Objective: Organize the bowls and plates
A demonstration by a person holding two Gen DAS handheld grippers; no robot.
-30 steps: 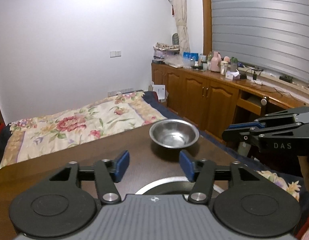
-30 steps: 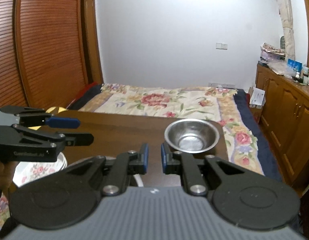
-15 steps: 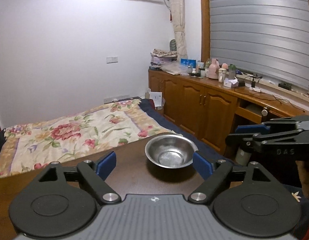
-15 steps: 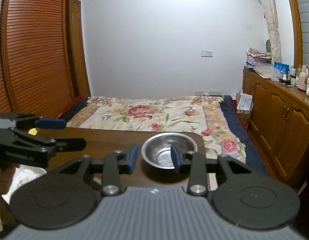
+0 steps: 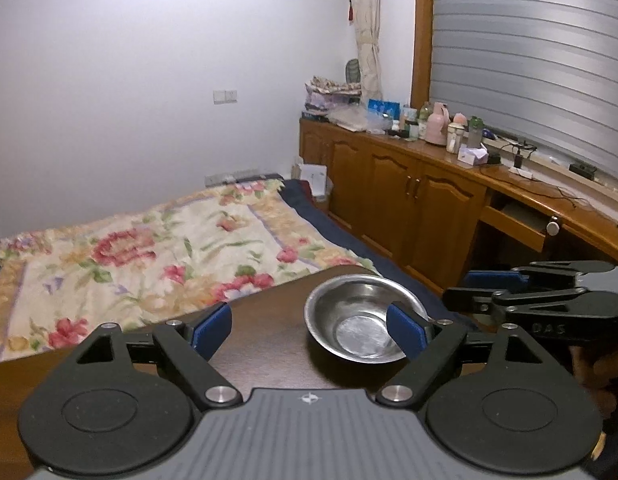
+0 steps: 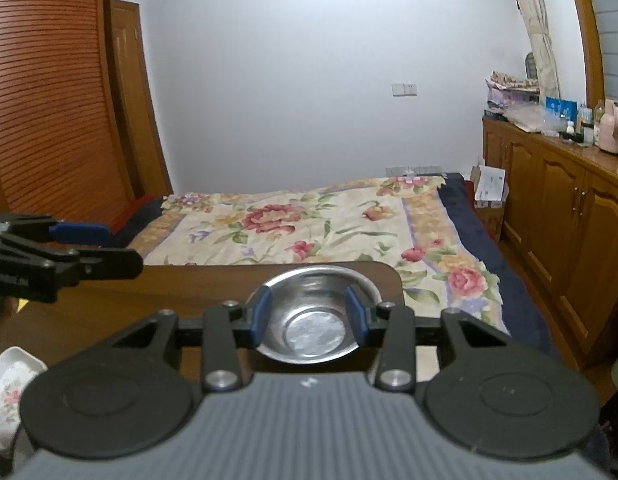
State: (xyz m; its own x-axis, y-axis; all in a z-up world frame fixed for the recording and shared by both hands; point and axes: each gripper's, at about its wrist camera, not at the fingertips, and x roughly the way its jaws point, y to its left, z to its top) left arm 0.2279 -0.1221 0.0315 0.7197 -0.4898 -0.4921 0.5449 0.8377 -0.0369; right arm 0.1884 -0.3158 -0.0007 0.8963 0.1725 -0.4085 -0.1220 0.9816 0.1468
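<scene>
A steel bowl (image 5: 349, 320) stands empty near the far right corner of the brown table (image 5: 269, 344). My left gripper (image 5: 309, 332) is open wide just short of it, and its right pad (image 5: 405, 334) overlaps the bowl's right side in the left wrist view. The right gripper (image 5: 457, 288) comes in from the right of that view. In the right wrist view the bowl (image 6: 309, 336) lies straight ahead. My right gripper (image 6: 309, 314) hovers over its near half with jaws opening, the pads touching nothing. The left gripper (image 6: 125, 248) shows at the left.
A white dish with a flower pattern (image 6: 9, 392) lies at the lower left of the right wrist view. Beyond the table's far edge is a bed with a floral cover (image 6: 329, 224). Wooden cabinets (image 5: 409, 208) with bottles on top line the right wall.
Both grippers have moved forward toward the bowl, which now looks larger and nearer. The left jaws spread wider; the right jaws went from almost shut to part open. A plate's rim under the left gripper has left view.
</scene>
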